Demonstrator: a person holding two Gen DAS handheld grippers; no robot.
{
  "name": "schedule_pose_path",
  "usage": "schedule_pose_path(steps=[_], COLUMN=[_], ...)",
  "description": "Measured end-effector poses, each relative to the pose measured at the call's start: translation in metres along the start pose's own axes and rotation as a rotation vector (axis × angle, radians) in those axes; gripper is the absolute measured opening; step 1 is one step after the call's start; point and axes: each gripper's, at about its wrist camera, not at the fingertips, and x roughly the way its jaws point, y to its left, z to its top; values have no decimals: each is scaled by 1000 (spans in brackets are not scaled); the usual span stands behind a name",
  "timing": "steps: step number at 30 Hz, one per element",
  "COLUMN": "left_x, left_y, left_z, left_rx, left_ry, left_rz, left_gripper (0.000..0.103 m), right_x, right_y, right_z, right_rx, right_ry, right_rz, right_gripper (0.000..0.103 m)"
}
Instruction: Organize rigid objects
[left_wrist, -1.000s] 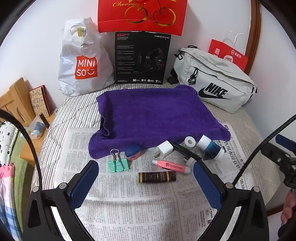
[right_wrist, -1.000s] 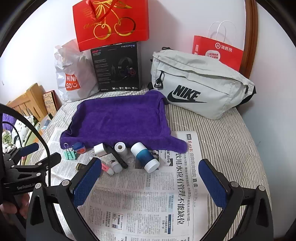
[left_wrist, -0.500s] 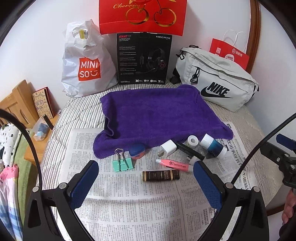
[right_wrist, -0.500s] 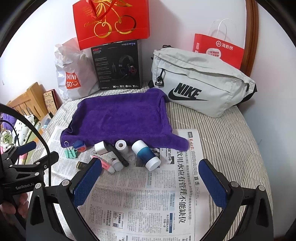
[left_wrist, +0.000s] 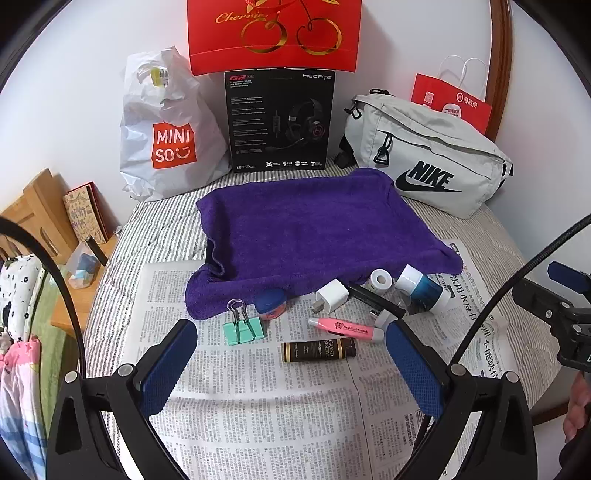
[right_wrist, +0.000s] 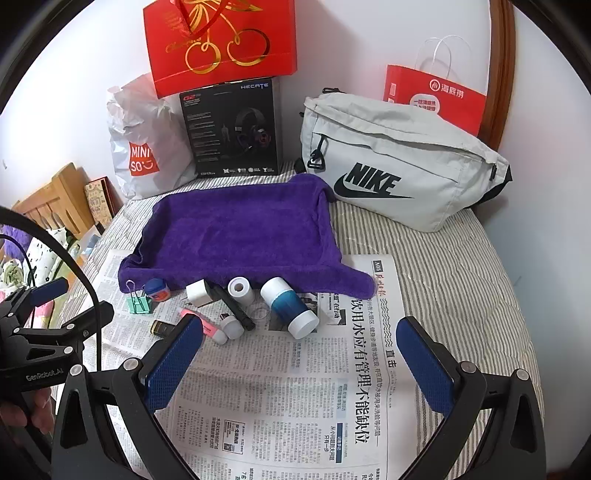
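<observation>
A purple towel (left_wrist: 314, 229) lies flat on the bed, and small items sit on the newspaper (left_wrist: 258, 398) along its near edge. From left: a mint binder clip (left_wrist: 244, 328), a blue-lidded jar (left_wrist: 271, 301), a white charger plug (left_wrist: 331, 294), a pink tube (left_wrist: 345, 328), a dark brown tube (left_wrist: 318, 350), a black pen (left_wrist: 375, 297), a white tape roll (left_wrist: 380, 279) and a blue-and-white bottle (right_wrist: 290, 308). My left gripper (left_wrist: 291, 369) hovers open, near the brown tube. My right gripper (right_wrist: 299, 360) hovers open, near the bottle, holding nothing.
Against the wall stand a white Miniso bag (left_wrist: 166, 136), a black headset box (left_wrist: 279, 120), a red cherry bag (left_wrist: 273, 33), a grey Nike bag (left_wrist: 424, 162) and a red paper bag (right_wrist: 434, 96). A wooden bedside stand (left_wrist: 40, 218) is at the left.
Both grippers have shifted slightly, so the items sit a little further right in the left wrist view. Both stay open; nothing on the bed has moved.
</observation>
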Motion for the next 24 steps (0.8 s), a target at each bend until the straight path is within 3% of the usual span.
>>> schedule_pose_path(steps=[24], left_x=[-1], left_y=[1], left_z=[-1], left_rx=[1], left_ry=[8], left_rz=[9], left_gripper=[103], right_x=[-1], right_y=[2], right_z=[-1], right_rx=[-6], right_ry=[1], right_rz=[-3], right_gripper=[103])
